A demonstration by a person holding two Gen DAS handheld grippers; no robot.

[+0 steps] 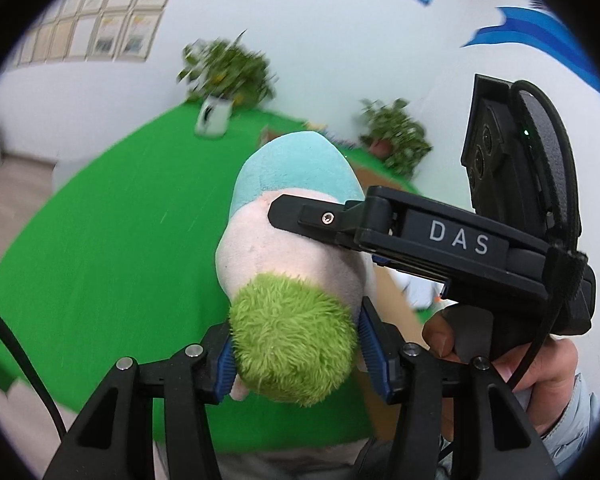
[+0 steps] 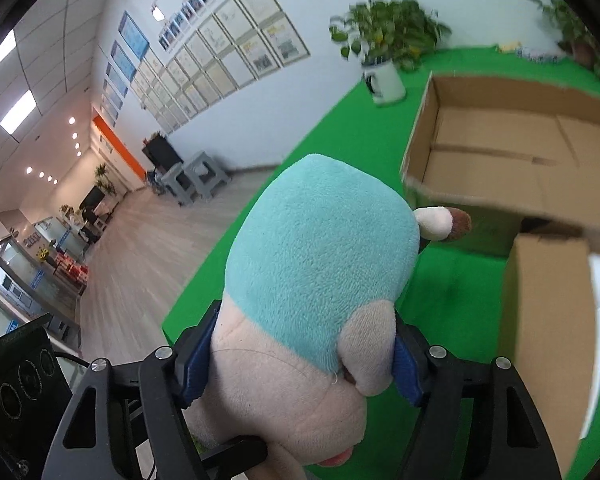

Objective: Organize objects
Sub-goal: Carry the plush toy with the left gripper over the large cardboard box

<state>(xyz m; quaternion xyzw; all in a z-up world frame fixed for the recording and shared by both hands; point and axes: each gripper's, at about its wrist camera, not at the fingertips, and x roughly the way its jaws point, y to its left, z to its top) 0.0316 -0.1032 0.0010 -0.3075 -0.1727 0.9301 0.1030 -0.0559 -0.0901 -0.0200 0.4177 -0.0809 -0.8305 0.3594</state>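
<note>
Jaws of our left gripper (image 1: 296, 356) and right gripper (image 2: 304, 356) both clamp the plush toy (image 2: 320, 248) above the green table (image 1: 100, 240).

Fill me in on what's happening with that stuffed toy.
A person is holding a plush toy in two handheld grippers at once. The left gripper clamps its fuzzy green end, and the right gripper closes around its pale body just below the teal part. The toy is lifted above the green table cover. An open cardboard box, which looks empty, sits nearby on the green surface.
</note>
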